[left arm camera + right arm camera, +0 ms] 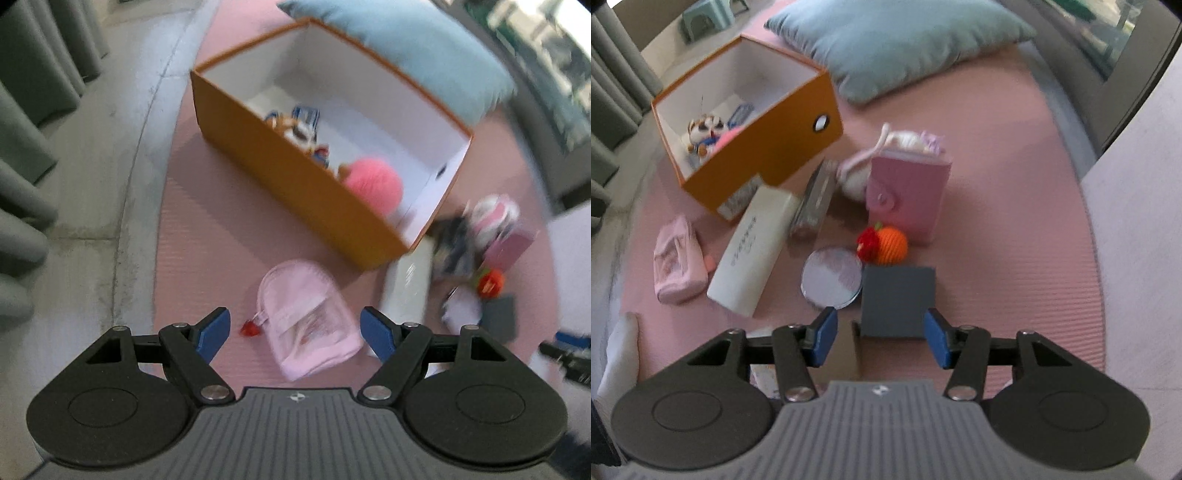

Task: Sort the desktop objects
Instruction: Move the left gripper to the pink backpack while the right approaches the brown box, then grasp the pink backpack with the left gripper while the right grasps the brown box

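My left gripper (pixel 295 334) hangs open just above a pale pink zip pouch (pixel 310 321) on the pink mat, one blue pad on each side of it and neither touching it. My right gripper (pixel 881 341) is open too. A dark grey square box (pixel 897 301) lies between its fingers, close to the right pad and well apart from the left. An open orange box (pixel 295 170) holds a pink ball (pixel 375 184) and a plush toy (pixel 299 129). The orange box (pixel 768 155) and the pouch (pixel 677 264) also show in the right wrist view.
On the mat lie a long white box (pixel 753 251), a round mirror (pixel 832 277), an orange knitted ball (pixel 886 245), a pink wallet-like case (pixel 908 195), a grey tin (pixel 816 199) and a white plush (pixel 857 173). A blue cushion (pixel 897 40) lies behind them. Bare floor and curtains are to the left.
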{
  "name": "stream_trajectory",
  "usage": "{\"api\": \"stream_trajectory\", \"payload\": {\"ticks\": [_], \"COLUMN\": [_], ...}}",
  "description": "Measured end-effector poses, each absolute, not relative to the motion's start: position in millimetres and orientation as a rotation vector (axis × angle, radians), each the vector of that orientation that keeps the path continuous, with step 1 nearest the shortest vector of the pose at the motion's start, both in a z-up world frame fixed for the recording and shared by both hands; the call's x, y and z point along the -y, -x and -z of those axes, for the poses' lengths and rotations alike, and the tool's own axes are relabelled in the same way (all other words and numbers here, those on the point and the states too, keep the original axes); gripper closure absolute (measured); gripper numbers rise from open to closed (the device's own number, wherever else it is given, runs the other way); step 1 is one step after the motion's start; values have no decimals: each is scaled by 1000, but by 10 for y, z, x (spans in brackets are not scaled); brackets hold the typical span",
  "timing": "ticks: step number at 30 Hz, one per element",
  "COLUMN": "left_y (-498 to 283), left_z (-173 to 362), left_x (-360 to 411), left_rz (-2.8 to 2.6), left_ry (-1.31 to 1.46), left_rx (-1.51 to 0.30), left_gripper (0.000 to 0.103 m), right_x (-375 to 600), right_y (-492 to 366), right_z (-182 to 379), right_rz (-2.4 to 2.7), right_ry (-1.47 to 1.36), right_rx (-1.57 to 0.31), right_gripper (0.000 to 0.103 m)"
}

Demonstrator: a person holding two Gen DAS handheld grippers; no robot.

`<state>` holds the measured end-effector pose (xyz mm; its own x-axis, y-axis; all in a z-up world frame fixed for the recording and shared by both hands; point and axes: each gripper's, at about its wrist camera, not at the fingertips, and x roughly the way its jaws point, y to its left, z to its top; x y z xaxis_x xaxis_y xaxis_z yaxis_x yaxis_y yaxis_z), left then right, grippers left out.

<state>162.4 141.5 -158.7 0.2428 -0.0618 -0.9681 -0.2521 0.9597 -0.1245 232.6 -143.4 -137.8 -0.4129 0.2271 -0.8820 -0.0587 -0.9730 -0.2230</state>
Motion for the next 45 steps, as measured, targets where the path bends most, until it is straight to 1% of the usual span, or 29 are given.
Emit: {"api": "stream_trajectory", "payload": {"ticks": [5,8,14,18,22,26,31,34,38,41,45], "left_y": [-1577,-1546,-1511,-1487,-1471,-1461,-1456,-1459,-1454,-1455,-1477], "left_z": [1848,2000,2310,2478,2611,2704,2791,2843,2912,2938,2949], "left_x": [-1395,-1360,-1296,-1279,-1298,-1366,-1411,-1415,-1432,-1430,-1401], "left_rz": [-141,-141,-151,-162,-175,-201,-223,-227,-237,-248,-260], "left_ry": [284,304,383,424,465,541,600,623,685,705,712], "left_rx": [-1370,-1389,-1418,-1428,-1424,-1400,-1377,-1368,-1349,-1336,-1328], "left_gripper": [12,12,12,12,12,12,12,12,11,8,2], "right_x": [1523,1573,1646,1669,1662,1665,1719,1777,1808,1800,1784], "right_y": [-2336,-2338,-2330,-2314,-2285,-2263,-2190,-2149,-2118,-2113,-2114], "right_z": [1644,1789,2056,2191,2315,2379,2447,2511,2617,2695,2752], "right_rz": [-2464,-2448,-2413,-2385,-2353,-2356,-2365,-2360,-2328,-2308,-2297], "right_ry": [1662,1697,1762,1781,1799,1796,1817,1828,1843,1860,1865], "right_rx": [211,196,170,155,138,99,77,103,138,143,138], "right_gripper": [47,43,42,40,40,34,33,30,31,36,37]}}
